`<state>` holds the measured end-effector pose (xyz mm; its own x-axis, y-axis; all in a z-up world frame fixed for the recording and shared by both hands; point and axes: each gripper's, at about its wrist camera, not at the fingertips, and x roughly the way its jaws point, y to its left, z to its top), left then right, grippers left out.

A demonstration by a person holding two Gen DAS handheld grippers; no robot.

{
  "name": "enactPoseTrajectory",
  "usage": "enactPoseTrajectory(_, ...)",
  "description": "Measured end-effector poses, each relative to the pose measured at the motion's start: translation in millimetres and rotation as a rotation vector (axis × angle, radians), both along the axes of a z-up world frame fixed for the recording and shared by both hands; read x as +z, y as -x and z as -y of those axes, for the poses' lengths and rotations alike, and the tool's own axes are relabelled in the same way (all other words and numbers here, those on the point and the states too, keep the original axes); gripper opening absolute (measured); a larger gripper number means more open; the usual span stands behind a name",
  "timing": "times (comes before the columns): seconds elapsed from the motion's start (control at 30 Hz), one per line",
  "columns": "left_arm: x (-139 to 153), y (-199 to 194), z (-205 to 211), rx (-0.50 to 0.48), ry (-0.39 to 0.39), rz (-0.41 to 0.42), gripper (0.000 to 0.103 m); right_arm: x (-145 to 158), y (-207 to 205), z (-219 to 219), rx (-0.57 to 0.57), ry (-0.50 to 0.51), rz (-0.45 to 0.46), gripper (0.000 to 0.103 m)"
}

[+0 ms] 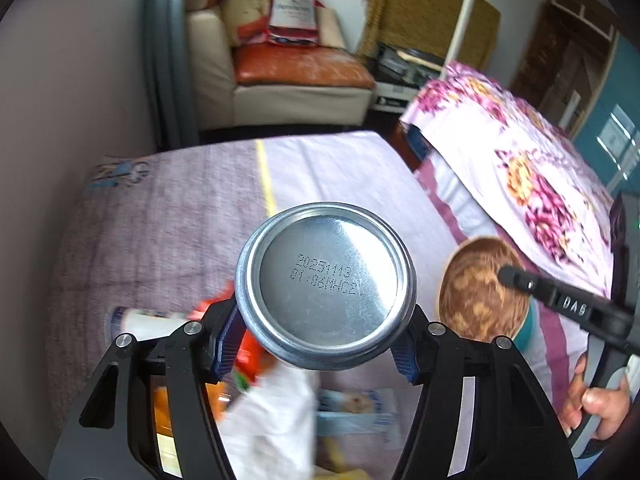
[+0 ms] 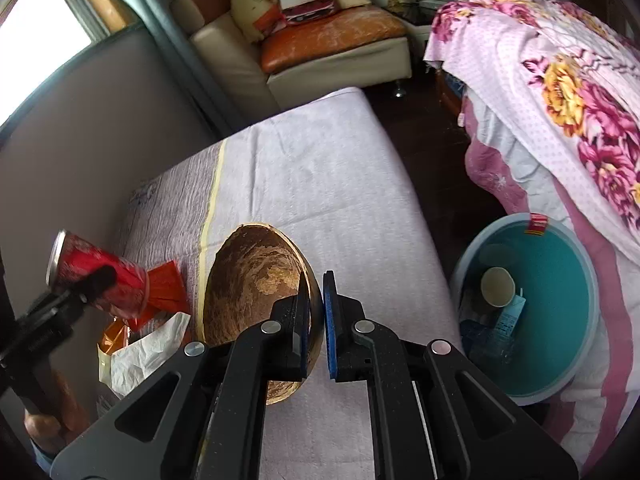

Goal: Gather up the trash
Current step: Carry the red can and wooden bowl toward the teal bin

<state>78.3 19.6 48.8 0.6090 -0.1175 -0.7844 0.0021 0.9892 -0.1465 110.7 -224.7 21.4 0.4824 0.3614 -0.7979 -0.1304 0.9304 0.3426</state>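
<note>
My left gripper (image 1: 325, 340) is shut on a red drink can (image 1: 325, 286), whose silver bottom faces the left wrist camera; the can (image 2: 100, 276) also shows held in the air at the left of the right wrist view. My right gripper (image 2: 318, 320) is shut on the rim of a brown wooden bowl (image 2: 256, 280), held tilted above the table. The bowl (image 1: 480, 288) shows at the right of the left wrist view. A teal trash bin (image 2: 560, 280) stands on the floor to the right, with a paper cup (image 2: 497, 287) and wrappers inside.
A table under a lilac cloth (image 2: 320, 184) carries a white crumpled paper (image 2: 148, 352), a red-orange packet (image 2: 168, 288) and other wrappers at its left. A bed with a flowered cover (image 2: 580, 100) is at the right. A sofa (image 2: 320, 40) stands behind.
</note>
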Motion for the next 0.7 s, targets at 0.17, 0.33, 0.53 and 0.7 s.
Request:
enactPoseTrajectory(0.17,-6.6,-3.8,36.6,-0.055,-0.018,-0.028,0.062,2.6,5.9,31.4,-0.041,-0.036,0.018,0.007)
enactPoseTrajectory(0.33,-13.6,-11.3,74.9,-0.112,-0.051,-0.054,0.062,1.1,11.8,65.7,-0.098,-0.067,0.035,0.007)
enactPoseTrajectory(0.53,-25.0,-17.6,134.0,-0.195,-0.051,-0.086,0.062,-1.9,23.9,126.1,-0.21,-0.072,0.055,0.007)
enactPoseTrajectory(0.7,-38.4,-24.6,191.2,-0.287,-0.061,-0.108,0.062,-10.0,35.9,183.1,-0.318,-0.053,0.056,0.007)
